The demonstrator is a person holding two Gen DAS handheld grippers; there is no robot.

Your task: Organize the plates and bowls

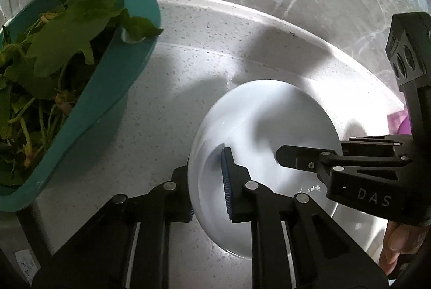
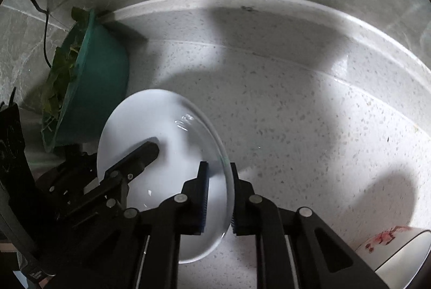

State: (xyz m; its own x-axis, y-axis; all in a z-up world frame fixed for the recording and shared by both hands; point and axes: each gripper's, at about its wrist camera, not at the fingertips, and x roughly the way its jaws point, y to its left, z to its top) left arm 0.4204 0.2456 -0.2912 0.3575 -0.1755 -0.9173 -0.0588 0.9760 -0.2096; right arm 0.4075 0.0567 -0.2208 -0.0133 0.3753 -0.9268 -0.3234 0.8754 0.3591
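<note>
A white plate (image 1: 264, 127) sits low over the speckled counter, gripped from two sides. My left gripper (image 1: 208, 183) is shut on its left rim, one finger inside and one outside. My right gripper (image 2: 219, 197) is shut on the plate's right rim (image 2: 161, 127), with blue pads on either side of it. The right gripper also shows in the left wrist view (image 1: 299, 157), reaching in from the right. The left gripper shows in the right wrist view (image 2: 140, 154), with one finger lying across the plate.
A teal basin (image 1: 107, 89) full of green leaves stands at the left against the marble wall; it also shows in the right wrist view (image 2: 94, 89). A white bowl with red pattern (image 2: 398, 246) sits at lower right. A black cable (image 2: 45, 27) hangs by the basin.
</note>
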